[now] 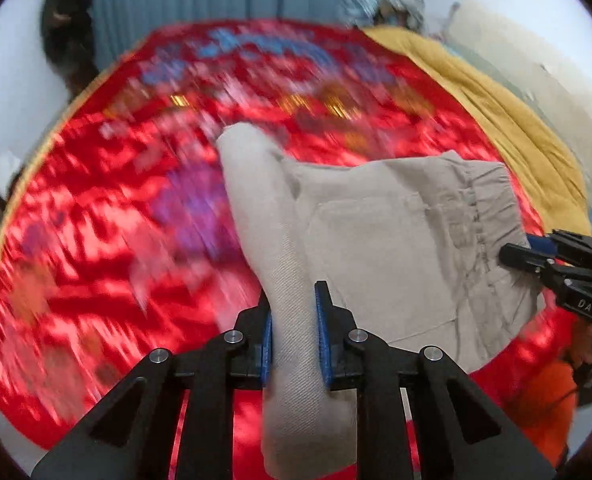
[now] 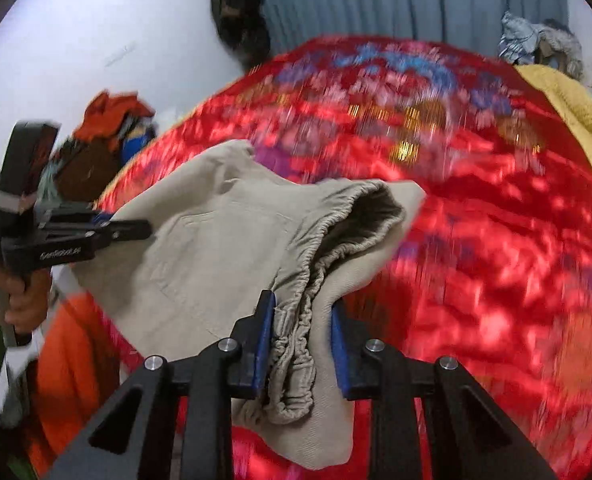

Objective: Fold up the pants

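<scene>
Both grippers [image 1: 294, 330] [image 2: 301, 338] clamping beige pants [image 1: 379, 240]

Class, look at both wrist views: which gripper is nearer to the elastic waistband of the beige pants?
Right. The right gripper is clamped directly on the elastic waistband, while the left gripper grips the folded leg fabric of the pants, away from it.

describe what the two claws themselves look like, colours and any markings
Both are black, angular frames with silver round bolt heads and blue pads lining the inner fingers. The left claw carries white lettering on its side, too blurred to read from the right wrist view; the right claw shows white letters "DAS". A bare hand grips the left one's handle.
</scene>
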Motion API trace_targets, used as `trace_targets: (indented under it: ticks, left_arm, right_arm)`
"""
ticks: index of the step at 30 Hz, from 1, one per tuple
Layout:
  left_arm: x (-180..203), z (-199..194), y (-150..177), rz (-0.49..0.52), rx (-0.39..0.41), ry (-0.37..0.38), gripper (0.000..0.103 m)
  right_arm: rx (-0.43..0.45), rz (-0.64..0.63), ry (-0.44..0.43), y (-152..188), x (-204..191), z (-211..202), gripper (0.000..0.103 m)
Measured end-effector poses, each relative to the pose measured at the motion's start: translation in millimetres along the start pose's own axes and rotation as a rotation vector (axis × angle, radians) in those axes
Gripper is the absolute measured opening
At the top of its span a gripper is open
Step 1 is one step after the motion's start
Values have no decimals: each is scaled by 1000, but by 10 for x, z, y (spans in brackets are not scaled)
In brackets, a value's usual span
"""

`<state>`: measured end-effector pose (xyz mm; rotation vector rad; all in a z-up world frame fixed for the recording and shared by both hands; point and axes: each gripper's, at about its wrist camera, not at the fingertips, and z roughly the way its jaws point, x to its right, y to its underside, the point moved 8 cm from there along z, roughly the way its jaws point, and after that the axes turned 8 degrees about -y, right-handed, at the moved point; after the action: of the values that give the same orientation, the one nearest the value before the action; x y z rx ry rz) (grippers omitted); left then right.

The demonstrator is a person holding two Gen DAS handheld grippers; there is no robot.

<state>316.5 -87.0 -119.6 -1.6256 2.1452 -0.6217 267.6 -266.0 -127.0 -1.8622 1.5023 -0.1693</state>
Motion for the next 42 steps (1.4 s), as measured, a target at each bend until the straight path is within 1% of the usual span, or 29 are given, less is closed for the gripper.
trace_targets:
  ticks: [1, 2, 3, 4, 5, 6, 7, 8, 9, 10, 12, 13, 15, 17, 20, 22, 24, 28, 31, 33, 36, 42]
  left_arm:
    - [-83, 87, -74, 1, 21, -51, 30]
    - [-142, 147, -90, 7, 27, -94, 34]
    - [-215, 178, -87, 17, 33, -149, 40]
    - [-308, 175, -62, 38, 42, -237, 49]
    - [-336, 148, -31, 49, 50, -269, 55]
    - [-372, 69, 38, 55, 71, -283, 68]
    - [-401, 0, 99, 49, 86, -280, 79]
    - [-393, -76, 178, 47, 96, -270, 83]
    - [-388, -148, 258, 52, 103, -259, 86]
    - [-364, -208, 310, 59, 104, -255, 87]
    - [-299, -339, 445, 62, 109, -246, 90]
    - [-237, -445, 540, 52, 110, -229, 94]
    - [-135, -597, 687, 35, 108, -203, 99]
    - [-45, -709, 844, 23, 86, -200, 99]
    - [54, -850, 1014, 13, 60, -192, 99]
    - [81, -924, 1102, 2, 38, -165, 100]
    - [69, -1001, 1140, -12, 40, -160, 100]
    - [68, -1129, 1156, -7, 68, -191, 102]
    - [28, -1196, 1134, -30, 77, -215, 103]
    - [5, -1234, 1114, -45, 86, -216, 103]
    - [-11, -1271, 1091, -64, 82, -188, 102]
    - [4, -1297, 1029, -26, 113, -240, 102]
  right_arm:
    - [3, 8, 2, -100, 93, 57, 30]
    - [-24, 39, 32, -155, 247, 133, 34]
    - [-47, 63, 89, -169, 405, 172, 54]
    - [-53, 74, 184, -173, 578, 152, 78]
    - [-42, 68, 234, -178, 655, 79, 85]
    - [-25, 59, 277, -153, 691, -44, 88]
    - [-14, 58, 297, -111, 674, -169, 89]
    - [-9, 63, 308, -81, 644, -258, 92]
    - [-3, 64, 321, -33, 595, -355, 98]
    - [8, 61, 336, 13, 514, -466, 101]
    - [36, 54, 340, 117, 293, -676, 101]
    - [42, 53, 331, 171, 219, -728, 103]
    - [46, 47, 322, 282, 2, -807, 103]
    - [50, 44, 318, 447, -210, -875, 103]
    - [58, 78, 303, 662, -474, -952, 103]
    - [65, 96, 311, 764, -603, -974, 103]
    - [68, 108, 338, 820, -677, -987, 103]
    - [72, 93, 356, 823, -804, -989, 103]
    - [66, 71, 390, 805, -841, -976, 103]
    - [70, 55, 415, 784, -880, -987, 103]
    - [73, 50, 424, 767, -912, -999, 103]
    - [62, 43, 426, 774, -953, -968, 103]
